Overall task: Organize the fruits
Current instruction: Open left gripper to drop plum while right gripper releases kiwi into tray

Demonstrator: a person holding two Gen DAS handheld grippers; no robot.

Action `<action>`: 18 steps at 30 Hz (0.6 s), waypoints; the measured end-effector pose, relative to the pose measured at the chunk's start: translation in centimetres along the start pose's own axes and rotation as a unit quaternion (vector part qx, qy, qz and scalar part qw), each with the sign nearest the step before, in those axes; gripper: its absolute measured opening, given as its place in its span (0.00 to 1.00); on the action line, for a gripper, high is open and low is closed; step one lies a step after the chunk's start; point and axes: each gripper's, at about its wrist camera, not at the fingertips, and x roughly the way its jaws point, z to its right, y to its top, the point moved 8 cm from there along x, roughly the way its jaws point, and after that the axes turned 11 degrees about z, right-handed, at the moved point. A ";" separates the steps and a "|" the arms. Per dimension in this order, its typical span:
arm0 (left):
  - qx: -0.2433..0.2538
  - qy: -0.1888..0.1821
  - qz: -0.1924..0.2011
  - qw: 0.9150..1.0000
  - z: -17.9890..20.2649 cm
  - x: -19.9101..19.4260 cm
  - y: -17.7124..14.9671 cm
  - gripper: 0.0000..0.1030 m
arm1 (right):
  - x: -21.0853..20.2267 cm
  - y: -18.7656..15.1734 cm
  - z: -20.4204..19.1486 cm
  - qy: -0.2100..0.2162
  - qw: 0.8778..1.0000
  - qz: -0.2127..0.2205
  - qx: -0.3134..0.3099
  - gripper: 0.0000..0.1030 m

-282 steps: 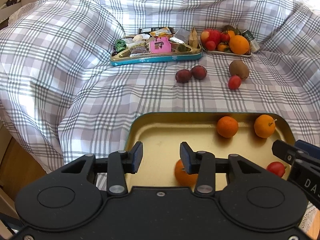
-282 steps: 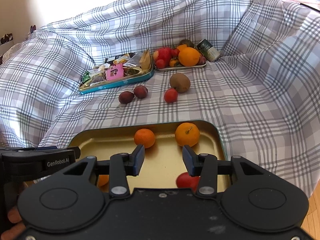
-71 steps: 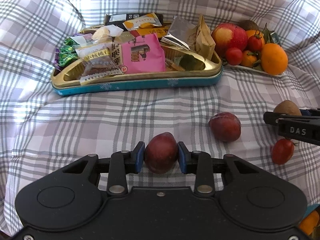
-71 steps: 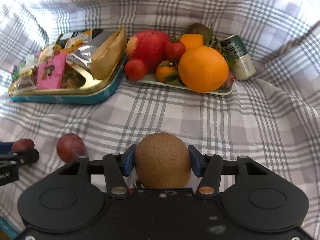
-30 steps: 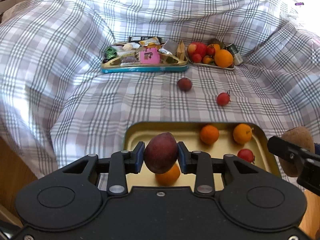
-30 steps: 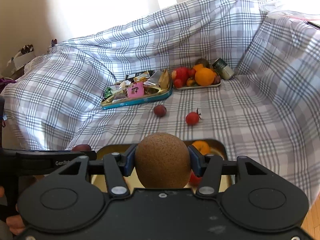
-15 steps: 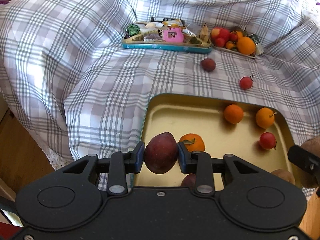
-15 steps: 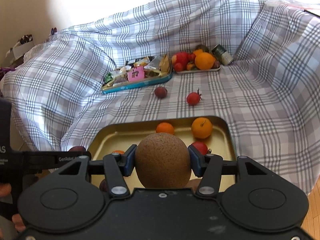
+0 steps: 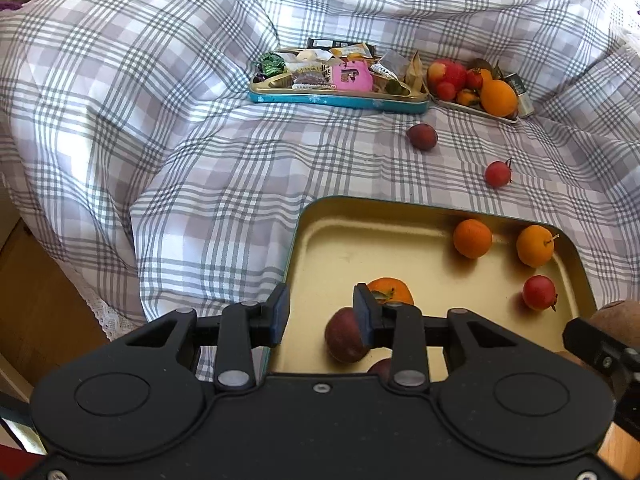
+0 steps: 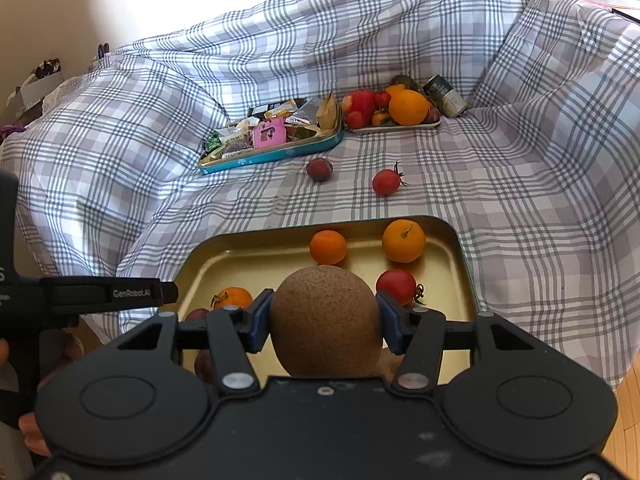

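fruits going into gold tray (image 9: 298, 236): left hand-held gripper (image 9: 320, 310) jaws just opened, plum (image 9: 344, 340) dropped free below; right hand-held gripper (image 10: 323, 322) clamped kiwi (image 10: 325, 322) above tray, awaiting release.

Grey-and-white plaid blanket (image 9: 200, 160), gold tray (image 9: 360, 240) with teal rim, brown kiwi (image 10: 326, 320), dark-red plum (image 9: 344, 338)

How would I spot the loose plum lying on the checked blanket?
Find the long teal tin of snacks at the back of the checked blanket. On the cloth just in front of its right end lies the plum. It is dull purple and stemless, unlike the shiny red tomato beside it.
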 end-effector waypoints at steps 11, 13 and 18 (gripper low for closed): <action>0.016 0.018 -0.023 0.999 0.4 -0.1 -1.8 0.43 | 1.5 -0.5 -0.6 0.001 1.000 -0.017 -0.010 0.55; 0.019 0.017 -0.026 0.999 0.5 -0.2 -2.1 0.43 | 1.8 -0.6 -0.7 0.001 1.000 -0.020 -0.012 0.55; 0.033 0.023 -0.024 0.999 0.7 -0.3 -2.4 0.43 | 2.5 -0.5 -0.9 -0.001 1.000 -0.023 -0.020 0.55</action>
